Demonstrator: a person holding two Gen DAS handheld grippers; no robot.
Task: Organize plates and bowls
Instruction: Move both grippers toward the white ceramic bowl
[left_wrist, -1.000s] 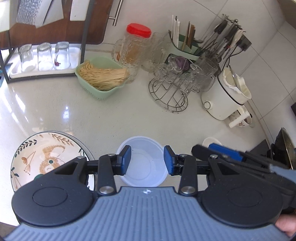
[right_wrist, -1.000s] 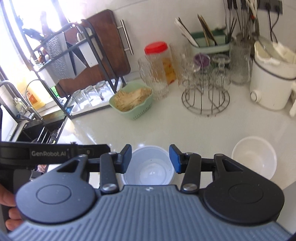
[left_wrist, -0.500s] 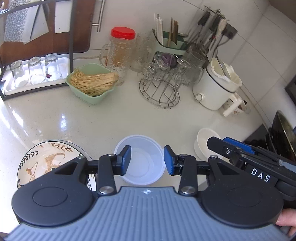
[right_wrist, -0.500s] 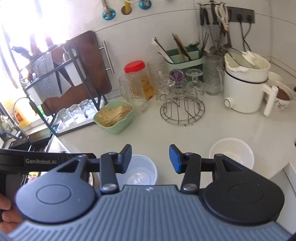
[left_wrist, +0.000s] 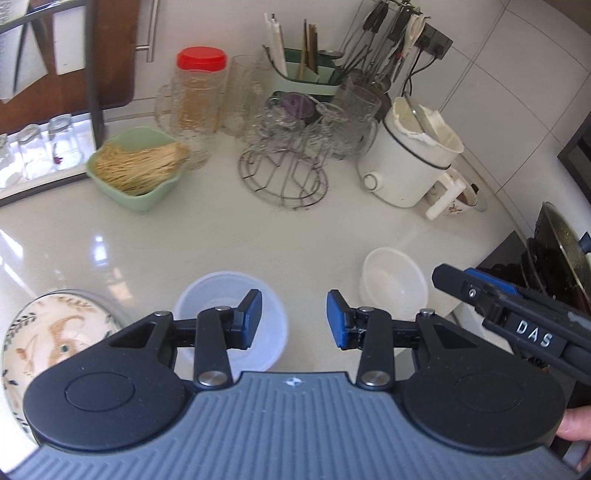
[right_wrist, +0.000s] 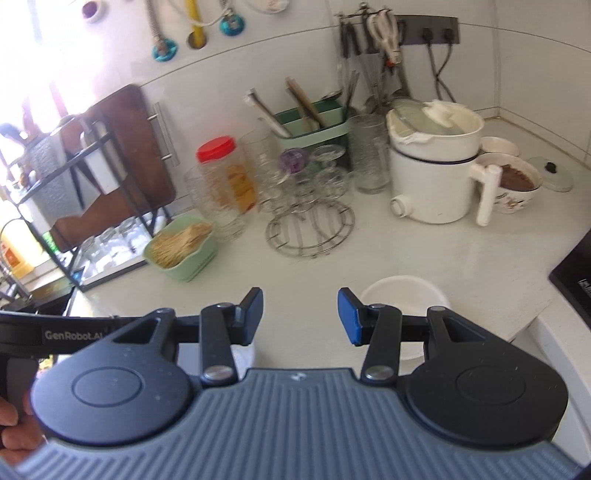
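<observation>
Both tongs, left (left_wrist: 294, 319) and right (right_wrist: 300, 316), partly open, empty, above white bowls.

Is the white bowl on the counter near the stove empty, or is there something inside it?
Empty. The white bowl stands upright on the counter, and its pale inside shows bare down to the bottom.

Red-lidded jar (left_wrist: 200, 92), green basket of noodles (left_wrist: 136, 170), wire glass rack (left_wrist: 284, 173), white cooker (left_wrist: 410, 162)

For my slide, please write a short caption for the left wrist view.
Open left gripper above a clear bowl, between a patterned plate and a white bowl.
</observation>
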